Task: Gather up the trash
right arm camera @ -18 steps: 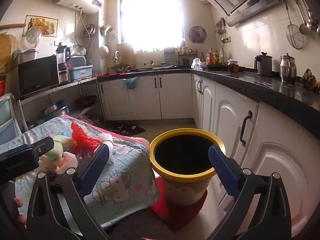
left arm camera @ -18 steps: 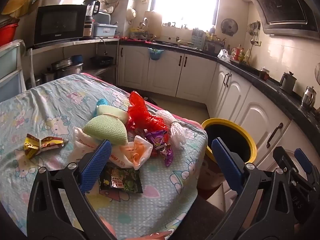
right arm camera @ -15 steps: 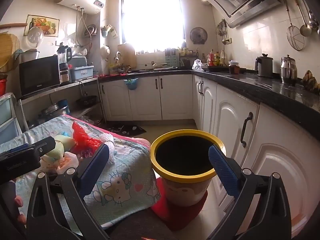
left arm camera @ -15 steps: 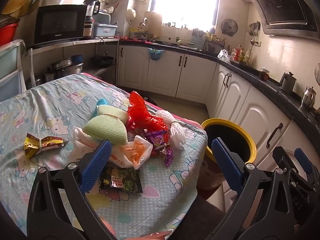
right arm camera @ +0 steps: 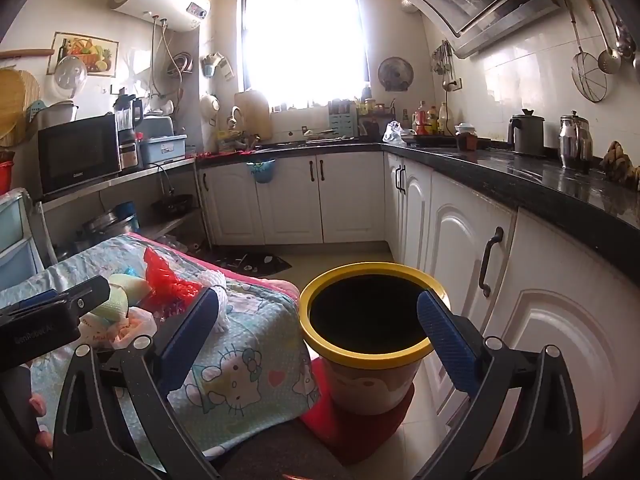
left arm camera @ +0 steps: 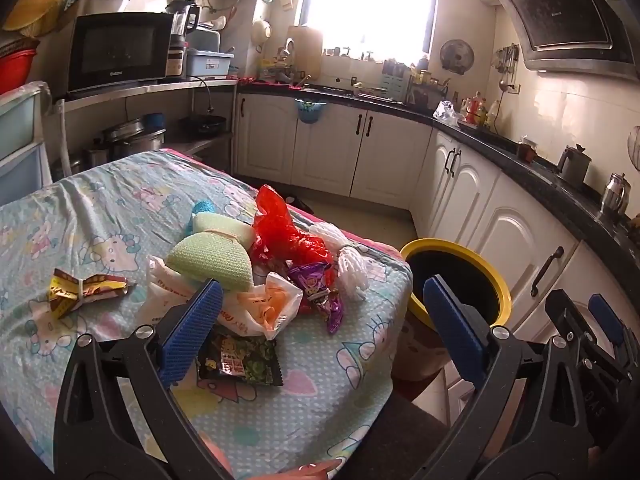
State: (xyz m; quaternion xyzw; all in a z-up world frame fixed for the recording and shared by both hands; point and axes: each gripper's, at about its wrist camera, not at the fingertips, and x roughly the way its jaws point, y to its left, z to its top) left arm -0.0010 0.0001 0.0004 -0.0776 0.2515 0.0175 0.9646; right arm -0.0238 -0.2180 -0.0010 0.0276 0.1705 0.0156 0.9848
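Step judged: start of collection, nothing picked yet. Left gripper (left arm camera: 320,320) is held spread wide, jaws empty, above the near edge of the trash pile (left arm camera: 256,272). Right gripper (right arm camera: 320,328) is also spread wide and empty, aimed at the yellow-rimmed bin (right arm camera: 368,312).

The pile is lying on the cartoon-print tablecloth (left arm camera: 100,208), left of the bin. In the pile: a green mesh pouch (left arm camera: 212,256) on top, a red plastic bag (left arm camera: 288,236) behind it towards the bin, white netting (left arm camera: 348,264) at the bin side, a purple wrapper (left arm camera: 320,292), and a white-orange bag (left arm camera: 268,304). A dark snack packet (left arm camera: 240,360) is lying flat, just beside the pile, nearest the left gripper. A yellow-red wrapper (left arm camera: 84,288) is set apart, on the far side of the pile from the bin.

The bin is standing on the floor, touching or just beside the table corner; interior dark, contents cannot be told.

Next move, as judged: one piece is to be straddled by the left jaws, likely the dark packet or the white-orange bag, then pinched and carried over the bin rim. A flat packet calls for a low, angled approach so cloth is not caught.
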